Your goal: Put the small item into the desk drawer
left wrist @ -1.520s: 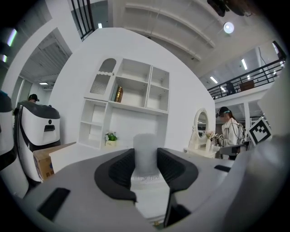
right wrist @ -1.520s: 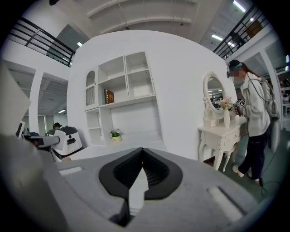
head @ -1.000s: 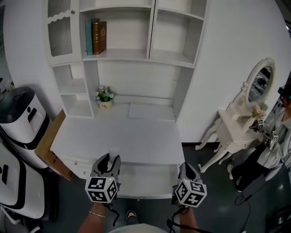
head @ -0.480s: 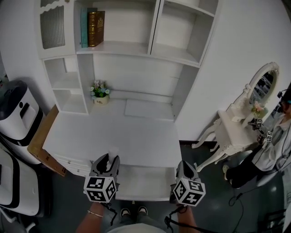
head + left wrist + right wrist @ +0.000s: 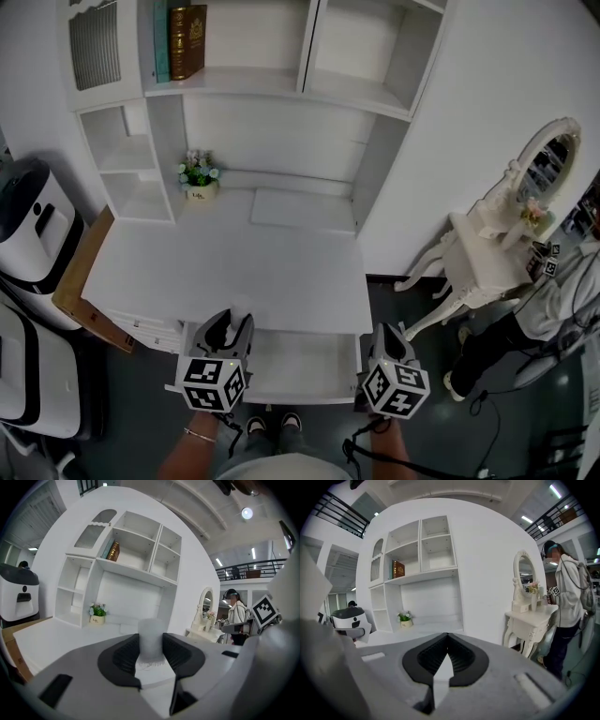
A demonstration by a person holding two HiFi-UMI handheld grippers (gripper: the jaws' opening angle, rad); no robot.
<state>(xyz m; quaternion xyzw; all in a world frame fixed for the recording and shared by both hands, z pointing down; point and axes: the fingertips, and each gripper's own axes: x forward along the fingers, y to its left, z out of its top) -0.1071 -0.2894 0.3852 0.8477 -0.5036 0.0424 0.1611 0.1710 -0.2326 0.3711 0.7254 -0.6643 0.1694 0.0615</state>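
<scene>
Head view looks steeply down on a large white desk (image 5: 225, 272) topped by a tall white shelf unit (image 5: 281, 94) with open compartments. At the far left stand rounded white-and-black machines (image 5: 33, 225). A flat brown board (image 5: 80, 281) leans between them and the desk's left edge. Off to the right, well apart from the desk, is a white dressing table with curved legs (image 5: 478, 267) and an oval mirror (image 5: 544, 164). A person in a light top (image 5: 562, 305) stands just beside it.

Under the desk's front edge a shallow white desk drawer (image 5: 300, 366) is pulled out, and its bare floor shows. The left gripper (image 5: 230, 326) sits at the drawer's left end and the right gripper (image 5: 387, 336) at its right end, each with a marker cube toward the person.

On an upper shelf a brown book with gilt lettering (image 5: 186, 39) stands upright beside a thin teal one. A small potted plant with pale flowers (image 5: 197, 176) rests at the back of the desktop, near the left compartments.

Left gripper view shows the left gripper's (image 5: 151, 645) dark ribbed pads pressed on both sides of a small white translucent cylinder (image 5: 151, 634), held upright. In the head view the cylinder (image 5: 240, 307) lies over the desk's front lip, at the drawer's left end. Right gripper view shows the right gripper (image 5: 447, 641) with its pad tips meeting and nothing between them.
</scene>
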